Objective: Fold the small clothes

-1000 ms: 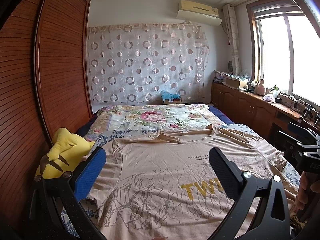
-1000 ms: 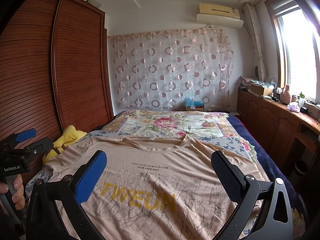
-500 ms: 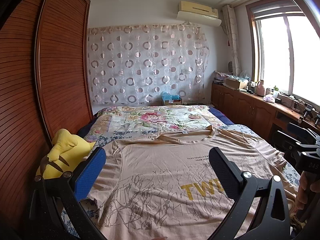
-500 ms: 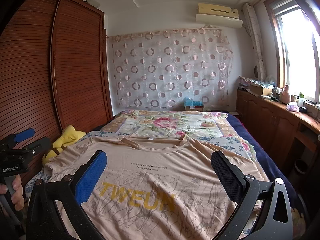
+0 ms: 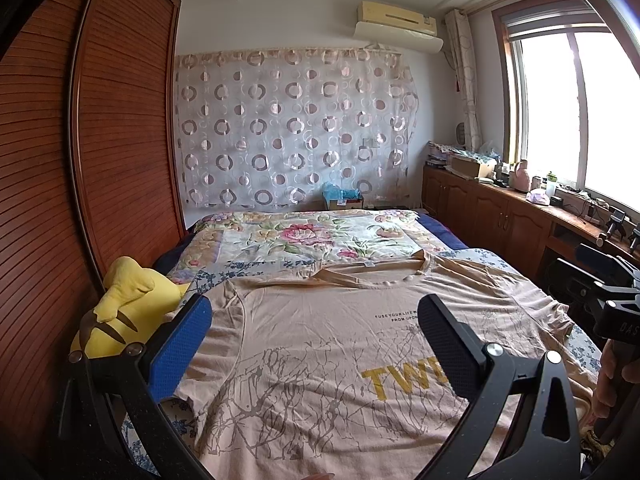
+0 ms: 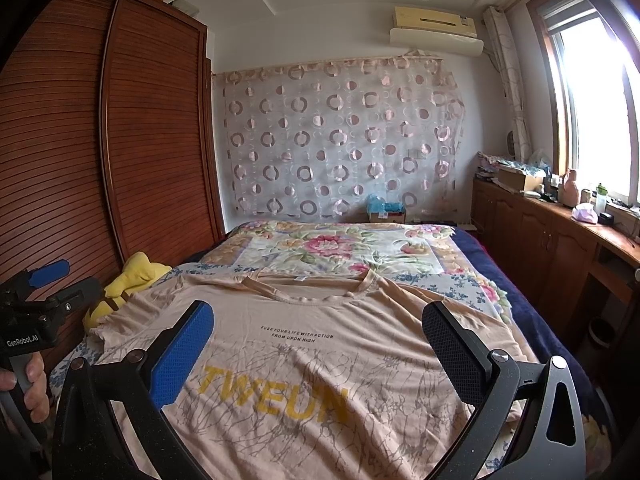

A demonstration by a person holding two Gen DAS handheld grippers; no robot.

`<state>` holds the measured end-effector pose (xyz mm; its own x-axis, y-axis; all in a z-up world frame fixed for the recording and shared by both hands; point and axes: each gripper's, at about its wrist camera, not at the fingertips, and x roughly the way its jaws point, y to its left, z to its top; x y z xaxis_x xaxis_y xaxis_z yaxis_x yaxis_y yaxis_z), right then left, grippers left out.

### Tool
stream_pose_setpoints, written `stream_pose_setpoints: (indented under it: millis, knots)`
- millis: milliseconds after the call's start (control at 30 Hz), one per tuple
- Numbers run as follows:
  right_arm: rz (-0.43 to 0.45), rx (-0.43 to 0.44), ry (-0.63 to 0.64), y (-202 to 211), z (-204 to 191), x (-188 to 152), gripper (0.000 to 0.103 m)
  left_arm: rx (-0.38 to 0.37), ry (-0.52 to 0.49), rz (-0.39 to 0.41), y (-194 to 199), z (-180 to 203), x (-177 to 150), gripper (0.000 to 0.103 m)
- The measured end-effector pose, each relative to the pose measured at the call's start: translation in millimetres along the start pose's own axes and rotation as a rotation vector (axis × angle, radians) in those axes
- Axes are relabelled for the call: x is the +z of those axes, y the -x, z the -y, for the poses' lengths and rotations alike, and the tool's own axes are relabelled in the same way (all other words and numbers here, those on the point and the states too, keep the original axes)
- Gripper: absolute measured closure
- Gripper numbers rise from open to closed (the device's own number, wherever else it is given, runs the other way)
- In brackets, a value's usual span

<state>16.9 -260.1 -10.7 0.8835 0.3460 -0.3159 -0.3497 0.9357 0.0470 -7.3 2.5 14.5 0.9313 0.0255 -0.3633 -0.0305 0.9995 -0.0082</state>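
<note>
Almost nothing has moved since a second ago: both views sit a touch differently, and the T-shirt point(image 6: 320, 344) lies as it did. It is a beige T-shirt, spread flat and face up on the bed point(image 6: 472, 288), neckline toward the far floral quilt point(image 5: 304, 236), with yellow lettering and a grey branch print across the chest. The left gripper point(image 5: 316, 340) hovers over the shirt's left half, its fingers point(image 5: 180, 348) spread wide and holding nothing. The right gripper point(image 6: 320, 348) hangs above the chest print, its fingers point(image 6: 184, 356) likewise wide apart and empty. A yellow plush toy point(image 5: 128, 304) rests at the bed's left edge, just beside the shirt's sleeve, against the wooden wardrobe point(image 5: 120, 140). A hand point(image 6: 36, 384) grips the left gripper's handle.
</note>
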Motion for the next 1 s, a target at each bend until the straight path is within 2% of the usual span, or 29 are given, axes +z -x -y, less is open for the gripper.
stream_pose_setpoints:
  millis: [367, 433, 767, 1000]
  knots:
    - [0.006, 0.005, 0.004, 5, -11, 2, 0.0, 0.0, 0.001, -0.001, 2, 1, 1, 0.0]
    - [0.005, 0.005, 0.0, 1, 2, 4, 0.0, 0.002, 0.001, -0.001, 2, 1, 1, 0.0]
    - [0.005, 0.016, 0.002, 0, 3, 4, 0.0, 0.002, 0.0, -0.001, 2, 1, 1, 0.0]
    - [-0.023, 0.055, 0.007, -9, 3, 0, 0.0, 0.019, 0.013, -0.042, 1, -11, 2, 0.0]
